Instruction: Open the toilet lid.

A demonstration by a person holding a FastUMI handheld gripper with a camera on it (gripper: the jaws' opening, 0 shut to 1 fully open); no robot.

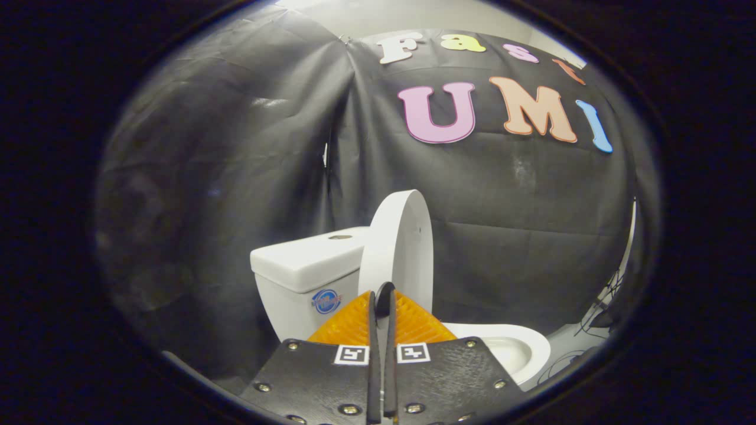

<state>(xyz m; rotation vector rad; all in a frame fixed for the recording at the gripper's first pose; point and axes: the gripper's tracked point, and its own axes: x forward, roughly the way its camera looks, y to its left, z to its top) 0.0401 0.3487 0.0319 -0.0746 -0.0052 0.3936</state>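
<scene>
fingers pressed together on nothing, just before the upright toilet lid, tank behind

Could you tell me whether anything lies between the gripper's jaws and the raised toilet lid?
Nothing does: in the gripper view the gripper, jaws nearly closed on nothing, sits right in front of the upright toilet lid.

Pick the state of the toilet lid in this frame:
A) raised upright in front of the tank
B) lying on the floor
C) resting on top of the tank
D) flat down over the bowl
A: the lid stands upright beside the tank, the bowl lies uncovered, and the gripper fingers sit nearly together just before the lid's edge.
</scene>
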